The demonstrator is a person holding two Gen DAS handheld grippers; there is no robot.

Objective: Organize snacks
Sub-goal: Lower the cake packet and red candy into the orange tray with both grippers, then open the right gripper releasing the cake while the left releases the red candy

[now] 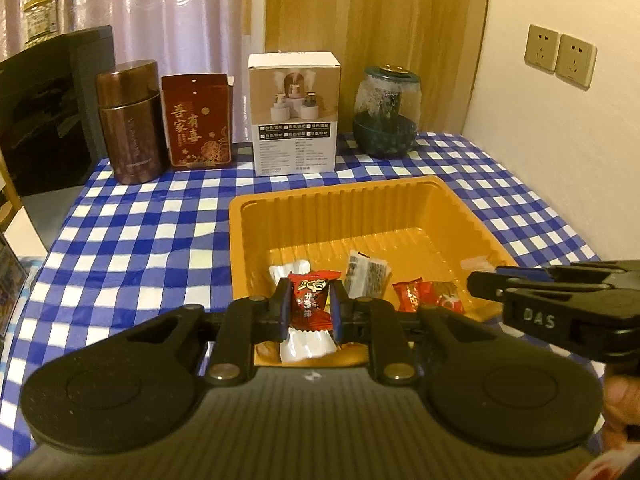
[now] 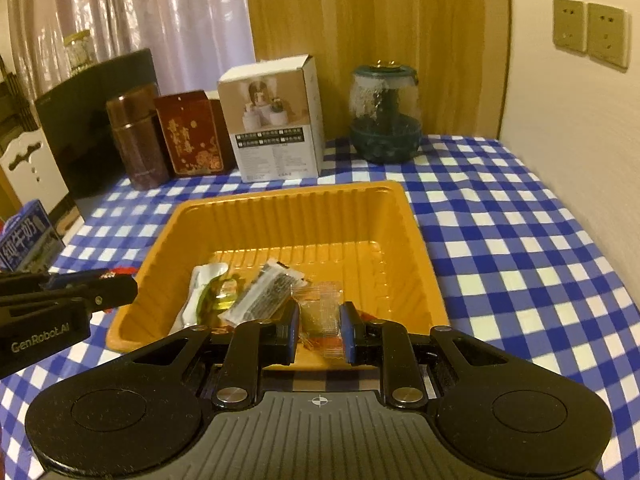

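Red-wrapped candy (image 1: pixel 308 300) pinched in left gripper (image 1: pixel 309 310), clear-wrapped sweet (image 2: pixel 320 316) in right gripper (image 2: pixel 320 330)

You see a glossy ribbed plastic tray (image 2: pixel 280 216); a checked cloth-like table cover (image 2: pixel 500 240); a matt cardboard box (image 1: pixel 294 116); a brushed metal canister (image 1: pixel 130 120); shiny crinkled film candy wrappers (image 1: pixel 310 296).

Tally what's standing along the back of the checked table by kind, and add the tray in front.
Boxes: 2, the red box and the white box
metal canister: 1
glass jar: 1
tray: 1
Total: 5
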